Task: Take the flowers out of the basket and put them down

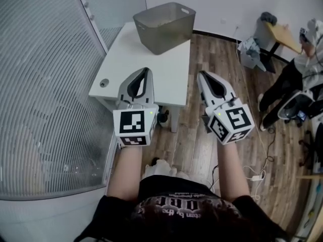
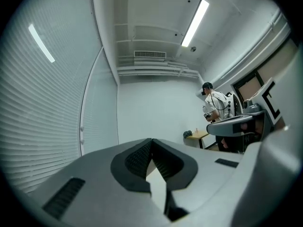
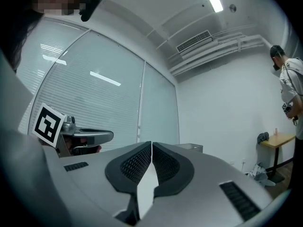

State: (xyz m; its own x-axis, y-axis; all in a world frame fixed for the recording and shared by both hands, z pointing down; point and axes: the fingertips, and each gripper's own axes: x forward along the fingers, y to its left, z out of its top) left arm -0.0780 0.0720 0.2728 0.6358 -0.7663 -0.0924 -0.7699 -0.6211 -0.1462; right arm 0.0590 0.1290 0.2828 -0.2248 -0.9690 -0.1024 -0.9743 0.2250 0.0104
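I see a blind-covered glass wall (image 1: 45,84) running along the left side of the desk (image 1: 166,74), and wooden floor (image 1: 217,49) off the desk's right side. The desk is white and mostly bare. At its far end stands the grey basket (image 1: 164,26), upright with its open top facing up. From the head view I cannot make out what lies inside it, so I cannot place the flowers beyond that.

Both tongs are well short of the basket, toward the near end of the desk. The left tongs (image 1: 146,70) hover over the desk's near part, pointing toward the basket. Their jaws are pressed together with nothing between them. The right tongs (image 1: 202,74) hang just off the desk's right edge, above the floor, angled slightly toward the desk. Their jaws are also closed tight and empty. Neither pair touches the basket. A small round hole (image 1: 104,83) sits by the desk's near left corner, to the left of the left tongs.
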